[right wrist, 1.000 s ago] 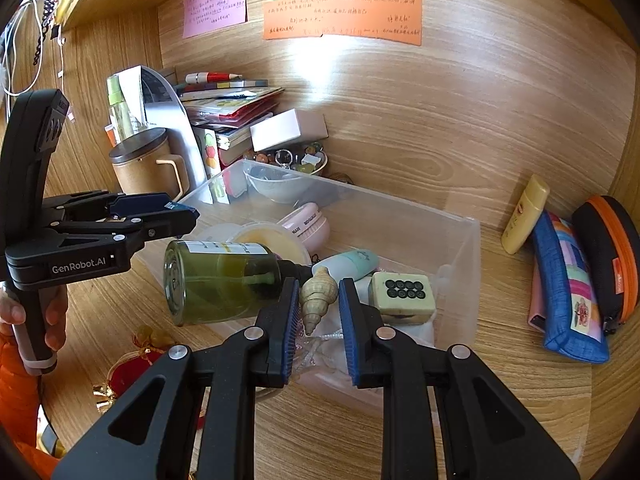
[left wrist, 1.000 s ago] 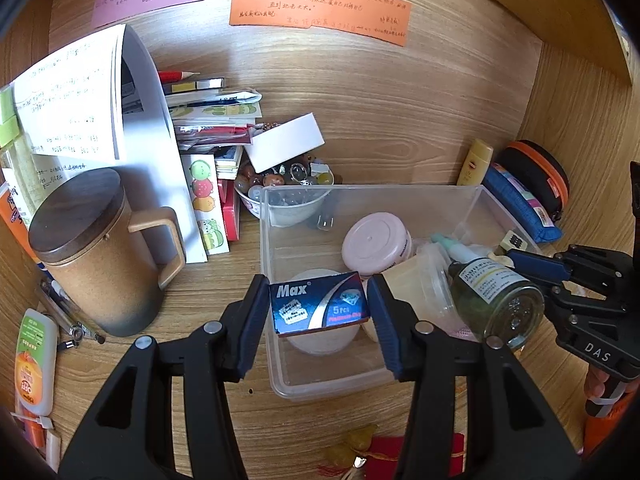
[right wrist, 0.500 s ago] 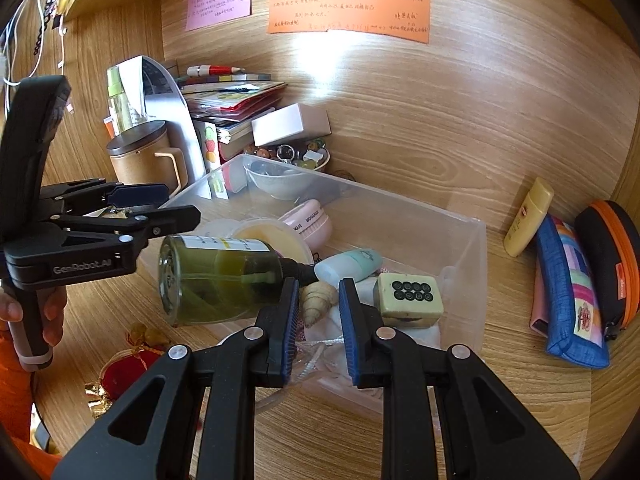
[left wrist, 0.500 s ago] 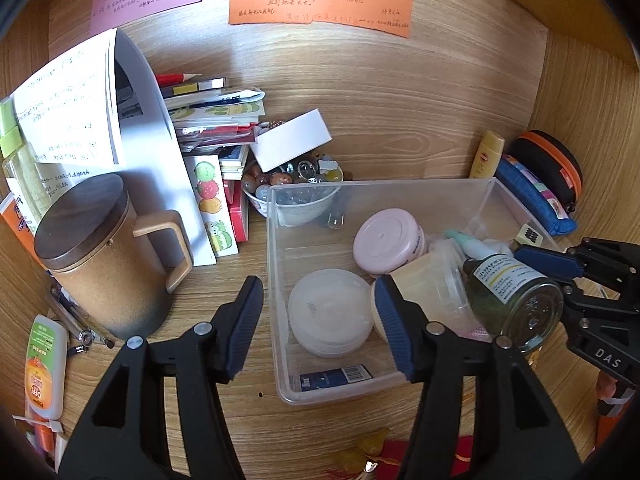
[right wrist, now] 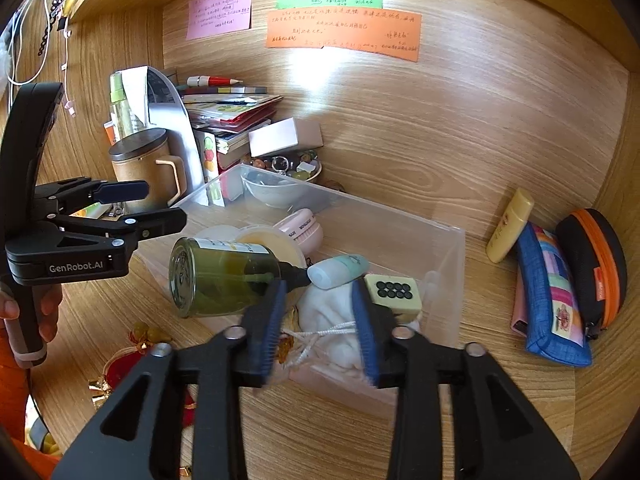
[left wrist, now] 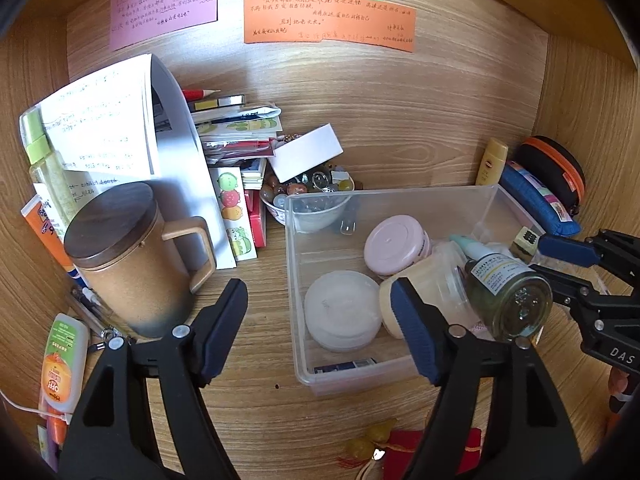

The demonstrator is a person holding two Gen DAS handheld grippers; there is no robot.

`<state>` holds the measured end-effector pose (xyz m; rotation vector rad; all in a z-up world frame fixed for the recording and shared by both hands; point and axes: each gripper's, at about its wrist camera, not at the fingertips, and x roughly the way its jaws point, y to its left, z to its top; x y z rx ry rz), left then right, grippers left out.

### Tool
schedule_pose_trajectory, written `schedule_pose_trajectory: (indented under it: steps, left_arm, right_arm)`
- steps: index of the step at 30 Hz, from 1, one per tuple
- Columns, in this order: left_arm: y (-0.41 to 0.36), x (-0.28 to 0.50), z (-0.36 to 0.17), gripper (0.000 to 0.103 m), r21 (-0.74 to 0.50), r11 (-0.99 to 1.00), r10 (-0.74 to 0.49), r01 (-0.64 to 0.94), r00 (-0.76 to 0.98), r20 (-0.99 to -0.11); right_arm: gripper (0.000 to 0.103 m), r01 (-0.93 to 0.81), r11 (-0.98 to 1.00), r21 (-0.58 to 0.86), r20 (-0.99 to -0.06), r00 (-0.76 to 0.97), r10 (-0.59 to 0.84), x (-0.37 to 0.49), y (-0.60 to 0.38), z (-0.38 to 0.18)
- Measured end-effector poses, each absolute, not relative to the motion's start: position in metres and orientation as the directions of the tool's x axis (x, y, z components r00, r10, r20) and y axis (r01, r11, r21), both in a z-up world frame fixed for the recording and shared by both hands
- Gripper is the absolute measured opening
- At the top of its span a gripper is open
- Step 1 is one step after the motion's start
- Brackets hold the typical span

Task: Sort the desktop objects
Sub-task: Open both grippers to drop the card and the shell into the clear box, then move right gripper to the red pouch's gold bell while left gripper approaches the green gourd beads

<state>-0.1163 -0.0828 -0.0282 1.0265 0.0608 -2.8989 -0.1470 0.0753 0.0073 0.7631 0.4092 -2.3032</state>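
A clear plastic bin (left wrist: 400, 196) sits on the wooden desk and also shows in the right wrist view (right wrist: 444, 280). In it lie a pink-lidded jar (left wrist: 394, 240), a white round lid (left wrist: 342, 310), a cream jar (left wrist: 432, 284), a green glass bottle (right wrist: 218, 276), a tile with black dots (right wrist: 394, 288), a white pouch (right wrist: 332, 312) and a small blue box (left wrist: 346, 365) at the front wall. My left gripper (left wrist: 320, 324) is open and empty over the bin's front left corner. My right gripper (right wrist: 318, 326) is open over the white pouch, empty.
A brown lidded mug (left wrist: 128, 260), a stack of books and papers (left wrist: 236, 136), a bowl of beads (left wrist: 308, 196), a yellow tube (right wrist: 510, 224), a blue pencil case (right wrist: 554, 296) and an orange-trimmed case (right wrist: 596, 260) surround the bin. A red charm (left wrist: 404, 448) lies in front.
My left gripper opened and let the blue box fall into the bin's front. My right gripper opened; the seashell it held is gone from between the fingers.
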Motion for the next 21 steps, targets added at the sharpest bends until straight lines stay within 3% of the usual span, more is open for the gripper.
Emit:
schedule_pose_trajectory:
  steps: [10, 21]
  left_arm:
    - [-0.079, -0.093, -0.027, 0.091, 0.007, -0.996, -0.074, 0.090, -0.770, -0.634]
    - [-0.079, -0.064, -0.037, 0.092, 0.016, -0.993, -0.096, 0.114, -0.744, -0.661]
  right_arm:
    - [0.069, 0.648, -0.748, -0.141, -0.571, -0.671, -0.473, -0.122, 0.086, 0.016]
    - [0.070, 0.654, -0.746, -0.125, -0.580, -0.658, -0.480, -0.094, 0.095, 0.013]
